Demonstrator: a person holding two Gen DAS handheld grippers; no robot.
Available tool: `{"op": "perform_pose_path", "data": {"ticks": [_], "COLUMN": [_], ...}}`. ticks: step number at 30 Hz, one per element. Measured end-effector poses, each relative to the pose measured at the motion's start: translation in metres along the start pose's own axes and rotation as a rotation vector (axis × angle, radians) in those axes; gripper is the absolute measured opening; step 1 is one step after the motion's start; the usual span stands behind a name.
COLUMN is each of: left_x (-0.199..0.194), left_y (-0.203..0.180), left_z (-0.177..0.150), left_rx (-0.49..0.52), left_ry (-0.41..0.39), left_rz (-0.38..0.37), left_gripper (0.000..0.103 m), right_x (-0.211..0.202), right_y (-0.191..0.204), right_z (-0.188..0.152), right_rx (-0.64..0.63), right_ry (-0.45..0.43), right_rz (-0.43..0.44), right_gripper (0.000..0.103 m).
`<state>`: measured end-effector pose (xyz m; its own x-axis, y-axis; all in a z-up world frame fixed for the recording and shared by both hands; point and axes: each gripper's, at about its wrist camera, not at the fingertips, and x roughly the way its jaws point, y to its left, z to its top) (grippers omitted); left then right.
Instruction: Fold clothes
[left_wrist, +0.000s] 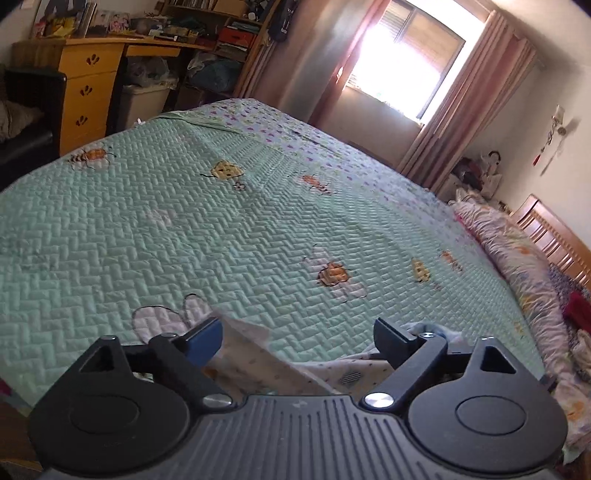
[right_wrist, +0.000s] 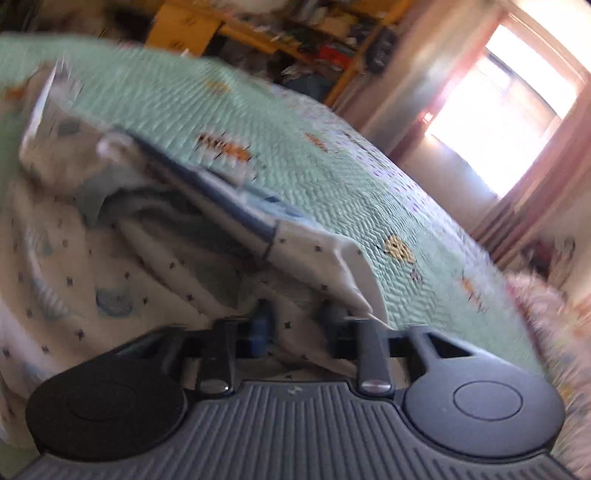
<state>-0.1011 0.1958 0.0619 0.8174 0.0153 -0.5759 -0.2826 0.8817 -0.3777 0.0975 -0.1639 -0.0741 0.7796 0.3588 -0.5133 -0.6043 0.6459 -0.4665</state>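
Right hand-held gripper (right_wrist: 295, 325) pinches garment (right_wrist: 122, 266) edge.

Mint-green quilt (left_wrist: 184, 236) w/ orange bees; white garment (right_wrist: 110, 280) w/ dark specks.

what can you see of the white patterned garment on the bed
The garment looks like soft white fabric with small dark specks, pale blue patches and a dark blue trim band. It lies crumpled on the green quilt, one edge lifted. The right tool is shut on a fold; the left tool hangs open above it.
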Motion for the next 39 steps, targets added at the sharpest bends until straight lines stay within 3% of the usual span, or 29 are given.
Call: {"op": "perform_pose_path", "data": {"ticks": [2, 5, 10, 12, 15, 18, 21, 24, 29, 32, 35, 39], "left_x": [-0.006, -0.013, -0.003, 0.011, 0.034, 0.058, 0.092, 0.119, 0.147, 0.152, 0.154, 0.163], "left_y": [-0.004, -0.026, -0.106, -0.134, -0.168, -0.196, -0.214, -0.219, -0.221, -0.218, -0.221, -0.22], "left_z": [-0.002, -0.008, -0.043, -0.063, -0.088, -0.109, -0.127, -0.134, -0.151, -0.162, -0.175, -0.188], "left_rx": [0.024, 0.146, 0.538, 0.666, 0.812, 0.928, 1.037, 1.081, 1.202, 1.275, 1.368, 1.461], "left_ry": [-0.014, -0.049, -0.085, -0.072, -0.047, -0.022, 0.001, 0.058, 0.107, 0.113, 0.118, 0.052], "left_rz": [0.003, -0.043, -0.082, -0.106, -0.135, -0.159, -0.131, -0.125, -0.076, -0.05, -0.042, 0.074], "left_gripper": [0.09, 0.089, 0.09, 0.09, 0.09, 0.09, 0.086, 0.082, 0.067, 0.067, 0.071, 0.073], "right_x": [-0.01, -0.034, -0.091, -0.105, -0.106, -0.084, -0.092, -0.111, -0.125, -0.127, -0.126, -0.12], "right_y": [-0.005, -0.01, -0.018, -0.032, -0.061, -0.084, -0.095, -0.099, -0.087, -0.087, -0.089, -0.093], "right_z": [0.001, 0.007, 0.01, 0.006, -0.014, -0.033, -0.05, -0.069, -0.084, -0.09, -0.096, -0.103], "right_rx": [0.059, 0.125, 0.201, 0.249, 0.397, 0.547, 0.761, 0.925, 0.955, 0.949, 0.955, 0.975], "right_ry": [-0.058, -0.159, -0.303, -0.317, -0.261, -0.112, -0.199, -0.28, -0.316, -0.302, -0.286, -0.273], "right_rz": [-0.025, -0.085, -0.24, -0.308, -0.357, -0.177, -0.041, -0.021, -0.016, -0.027, -0.042, -0.046], "right_gripper": [0.011, 0.007, 0.005, 0.005, 0.005, 0.006, 0.008, 0.011, 0.016, 0.017, 0.027, 0.029]}}
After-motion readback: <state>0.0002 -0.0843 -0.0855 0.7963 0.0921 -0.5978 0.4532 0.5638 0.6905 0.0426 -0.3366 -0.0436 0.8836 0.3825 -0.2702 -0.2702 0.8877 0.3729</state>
